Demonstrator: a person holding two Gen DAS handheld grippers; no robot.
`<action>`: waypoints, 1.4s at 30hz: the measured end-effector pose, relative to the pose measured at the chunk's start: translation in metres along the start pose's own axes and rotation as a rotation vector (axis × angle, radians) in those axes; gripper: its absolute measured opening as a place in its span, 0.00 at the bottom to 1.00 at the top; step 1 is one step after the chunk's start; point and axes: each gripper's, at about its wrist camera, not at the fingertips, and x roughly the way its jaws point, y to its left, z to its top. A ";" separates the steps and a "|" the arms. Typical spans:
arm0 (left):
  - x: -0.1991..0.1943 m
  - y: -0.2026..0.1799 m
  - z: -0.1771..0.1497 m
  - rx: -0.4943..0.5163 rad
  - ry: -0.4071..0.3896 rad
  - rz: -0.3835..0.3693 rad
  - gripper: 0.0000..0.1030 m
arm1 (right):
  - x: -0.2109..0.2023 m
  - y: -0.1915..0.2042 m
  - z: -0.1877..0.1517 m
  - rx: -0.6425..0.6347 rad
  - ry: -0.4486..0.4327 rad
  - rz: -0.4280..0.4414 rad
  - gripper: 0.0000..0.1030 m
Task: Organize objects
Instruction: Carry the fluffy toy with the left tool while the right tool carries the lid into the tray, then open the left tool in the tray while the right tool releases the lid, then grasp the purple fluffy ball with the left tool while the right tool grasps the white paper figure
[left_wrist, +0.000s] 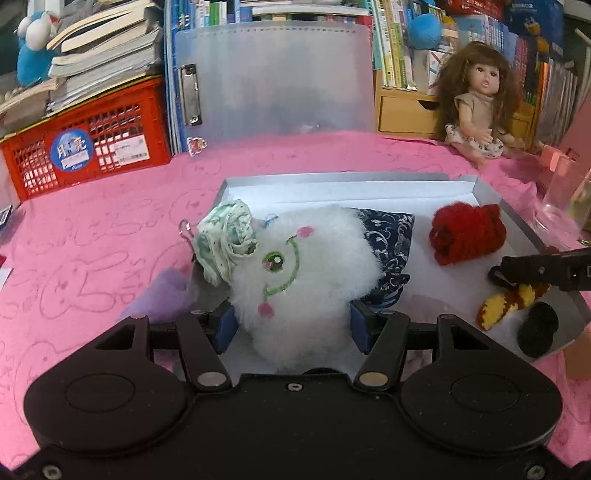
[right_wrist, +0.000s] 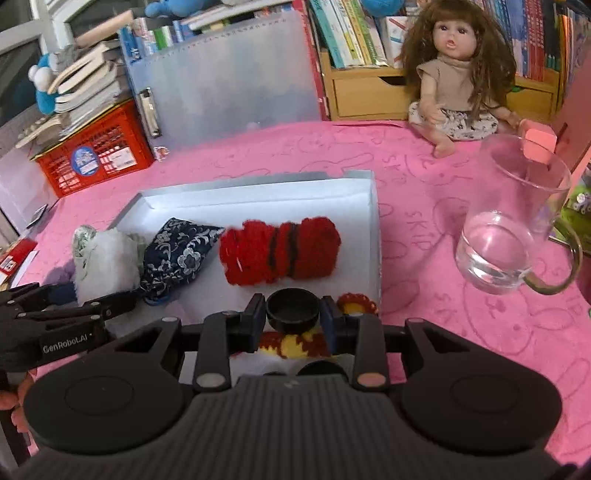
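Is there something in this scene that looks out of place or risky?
A glass cup holding some water stands on the pink cloth just right of the white box, near the right gripper. A knock there might spill it. Otherwise nothing stands out.

A pink cloth (left_wrist: 110, 229) with bunny drawings covers the table. At the far left sits a red crate (left_wrist: 88, 151) with a pile of books (left_wrist: 99, 48) on top. A blue and white plush toy (left_wrist: 31, 48) leans beside the pile. In the middle at the far edge stands a cloudy plastic folder (left_wrist: 273, 77) with a metal clip. Behind it are shelves full of books (right_wrist: 347, 33). At the far right is a small wooden drawer (right_wrist: 365, 92). The light is soft and a bit dim.
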 end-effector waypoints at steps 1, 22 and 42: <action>-0.001 -0.001 0.000 -0.010 -0.001 -0.009 0.57 | 0.000 -0.001 0.002 0.005 0.000 -0.001 0.36; -0.101 0.080 -0.021 -0.016 -0.164 0.012 0.84 | -0.057 0.025 -0.037 -0.126 -0.107 0.130 0.67; -0.034 0.113 -0.022 -0.315 -0.051 0.000 0.84 | -0.040 0.106 -0.078 -0.299 -0.026 0.245 0.71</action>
